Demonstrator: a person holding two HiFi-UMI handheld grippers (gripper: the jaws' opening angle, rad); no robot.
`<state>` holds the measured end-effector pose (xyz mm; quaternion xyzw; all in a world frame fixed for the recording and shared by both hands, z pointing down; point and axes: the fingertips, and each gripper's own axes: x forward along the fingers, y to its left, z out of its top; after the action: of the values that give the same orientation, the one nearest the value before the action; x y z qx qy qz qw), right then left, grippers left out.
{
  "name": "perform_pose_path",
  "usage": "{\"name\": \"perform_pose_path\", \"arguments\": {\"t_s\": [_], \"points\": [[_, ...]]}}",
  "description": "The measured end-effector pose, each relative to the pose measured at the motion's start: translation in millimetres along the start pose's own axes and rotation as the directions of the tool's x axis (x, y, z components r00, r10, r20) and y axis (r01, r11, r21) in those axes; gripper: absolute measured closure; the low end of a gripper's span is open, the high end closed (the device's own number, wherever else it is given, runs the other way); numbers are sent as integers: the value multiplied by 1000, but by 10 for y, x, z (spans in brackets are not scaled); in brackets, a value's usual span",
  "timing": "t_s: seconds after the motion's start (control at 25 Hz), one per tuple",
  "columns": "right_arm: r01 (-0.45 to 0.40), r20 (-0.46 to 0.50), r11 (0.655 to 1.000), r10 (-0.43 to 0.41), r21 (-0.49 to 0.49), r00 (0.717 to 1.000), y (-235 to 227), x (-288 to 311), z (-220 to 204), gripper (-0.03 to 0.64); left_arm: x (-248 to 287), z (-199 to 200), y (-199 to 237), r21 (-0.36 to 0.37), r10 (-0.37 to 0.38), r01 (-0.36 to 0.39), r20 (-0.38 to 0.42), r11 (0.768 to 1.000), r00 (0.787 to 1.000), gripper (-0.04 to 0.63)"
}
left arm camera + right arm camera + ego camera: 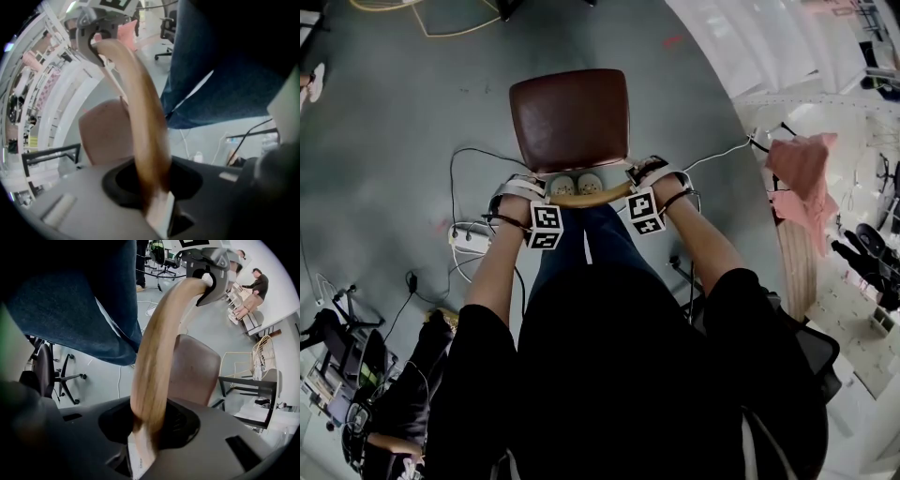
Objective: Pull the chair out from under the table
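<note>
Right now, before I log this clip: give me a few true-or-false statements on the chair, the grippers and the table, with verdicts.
1. The left gripper and the right gripper are both shut on the wooden backrest. True.
2. The seat is blue. False: it is brown.
3. A pink cloth lies at the edge of the table. True.
4. The chair is tucked under the table. False: it stands on the grey floor, apart from the table.
</note>
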<state>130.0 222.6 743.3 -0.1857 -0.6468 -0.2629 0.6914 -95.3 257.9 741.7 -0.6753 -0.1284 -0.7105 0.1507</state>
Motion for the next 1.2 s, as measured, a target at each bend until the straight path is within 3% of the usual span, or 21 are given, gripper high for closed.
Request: {"name": "perform_pose_path", "arguments": {"t_s": [0.36, 0.48, 0.52, 0.6, 0.72, 0.96, 1.08, 1.2], "points": [[-3, -6, 1000, 4, 29, 1000, 156, -1, 97, 506, 4, 60, -119, 11, 16, -16, -6, 1000, 1000, 471], [-18, -4, 996, 19, 83, 1000, 130, 0, 81, 505, 15, 49, -79, -3, 14, -14, -9, 1000, 1000, 468], [-26, 5, 992, 26, 123, 1000, 102, -4, 79, 505, 24, 43, -59, -22, 4, -4, -6, 1000, 1000, 463], [-29, 30, 979, 24, 203, 999, 12, -38, 70, 475, 35, 31, -13, -93, -33, 34, 20, 995, 999, 389], [-10, 44, 975, 0, 220, 999, -44, -128, 45, 459, -44, 34, 53, -192, -52, 68, 86, 979, 995, 379], [13, 91, 969, -37, 248, 995, 75, -392, -99, 451, -418, 137, 37, -226, -21, 66, 195, 972, 981, 387], [25, 127, 943, -71, 332, 989, 18, -564, -208, 451, -646, 45, 88, -317, 23, 69, 276, 946, 961, 413], [77, 122, 901, -142, 427, 982, -165, -783, -383, 499, -855, -99, 243, -431, 107, 32, 294, 902, 950, 490]]}}
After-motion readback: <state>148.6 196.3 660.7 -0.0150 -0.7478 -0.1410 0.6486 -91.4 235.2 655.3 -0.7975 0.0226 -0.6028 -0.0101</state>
